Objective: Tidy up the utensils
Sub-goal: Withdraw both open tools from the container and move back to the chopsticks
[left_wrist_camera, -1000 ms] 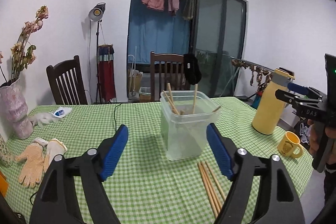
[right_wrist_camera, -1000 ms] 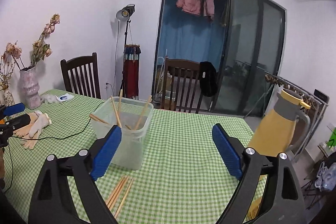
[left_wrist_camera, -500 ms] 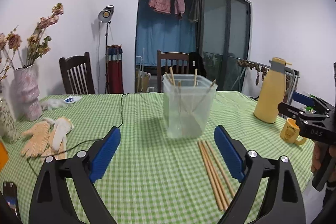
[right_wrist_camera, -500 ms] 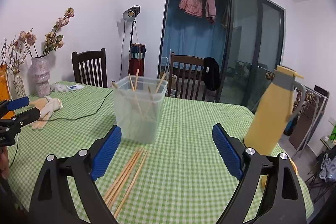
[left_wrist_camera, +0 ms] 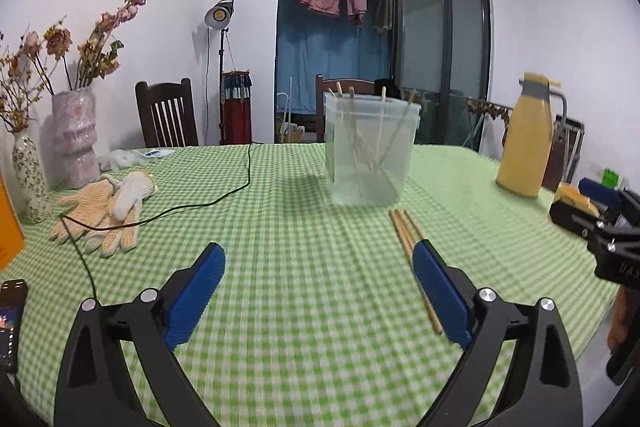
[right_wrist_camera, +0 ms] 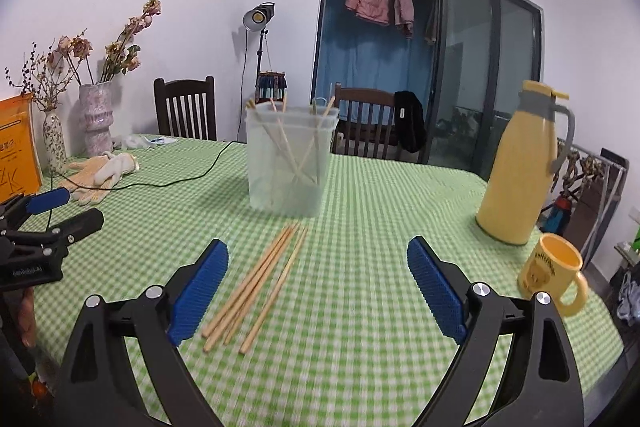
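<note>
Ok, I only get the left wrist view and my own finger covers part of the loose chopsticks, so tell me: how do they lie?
Observer: The chopsticks lie flat in one loose bundle, fanning slightly, far ends pointing at the tub.
Operator: Is the right hand-held gripper on them?
Observer: No. The right hand-held gripper is open and empty; the bundle lies ahead of it, nearer its left finger.
Operator: And that yellow thing behind it?
Observer: A mug, upright, in front of the flask, near the table edge.
</note>
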Demonstrator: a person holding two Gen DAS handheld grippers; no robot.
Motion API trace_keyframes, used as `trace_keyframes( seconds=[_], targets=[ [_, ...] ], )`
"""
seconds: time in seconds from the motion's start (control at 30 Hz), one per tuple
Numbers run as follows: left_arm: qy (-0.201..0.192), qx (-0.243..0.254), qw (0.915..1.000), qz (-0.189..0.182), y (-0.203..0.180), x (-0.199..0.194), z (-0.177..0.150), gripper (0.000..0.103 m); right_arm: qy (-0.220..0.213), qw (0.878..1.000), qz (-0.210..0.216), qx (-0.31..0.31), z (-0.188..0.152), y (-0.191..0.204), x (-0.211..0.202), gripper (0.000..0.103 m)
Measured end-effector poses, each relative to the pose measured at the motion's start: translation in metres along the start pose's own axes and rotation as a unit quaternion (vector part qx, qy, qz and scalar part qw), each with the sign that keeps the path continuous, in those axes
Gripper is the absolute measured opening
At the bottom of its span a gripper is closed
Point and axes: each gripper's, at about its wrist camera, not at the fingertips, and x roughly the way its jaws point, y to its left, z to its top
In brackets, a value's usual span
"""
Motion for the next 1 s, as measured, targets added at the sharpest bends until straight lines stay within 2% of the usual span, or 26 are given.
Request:
trace_keyframes(
  seconds=[0.17, 0.3, 0.43, 0.6, 0.83, 0.93, 1.0],
  targets=[
    [-0.012, 0.021, 0.9996, 0.014, -0.011, -0.011, -0.021, 0.092, 0.009, 1.000, -0.006, 0.007, -0.022, 0.001, -0.003, 0.087],
    [-0.001, 0.017, 0.9997, 0.019, -0.014, -0.019, -0.040, 0.092, 0.023, 1.000, -0.010, 0.016, -0.041, 0.004, -0.006, 0.088],
    [0.003, 0.013, 0.9996, 0.025, -0.013, -0.026, -0.059, 0.092, 0.059, 0.998, 0.003, 0.033, -0.064, 0.007, -0.005, 0.090],
    [0.012, 0.029, 0.9990, 0.033, -0.012, -0.029, -0.078, 0.092, 0.066, 0.997, 0.006, 0.031, -0.083, 0.014, -0.014, 0.090],
    [0.037, 0.034, 0.9983, 0.029, -0.013, -0.016, -0.081, 0.092, 0.083, 0.996, 0.007, 0.033, -0.082, 0.011, -0.006, 0.090],
    [0.056, 0.040, 0.9975, 0.018, -0.012, -0.005, -0.073, 0.092, 0.108, 0.994, 0.008, 0.032, -0.078, 0.010, 0.011, 0.090],
    [0.065, 0.051, 0.9965, 0.012, -0.012, 0.006, -0.063, 0.092, 0.140, 0.989, 0.017, 0.033, -0.071, 0.010, 0.029, 0.090]
  ],
)
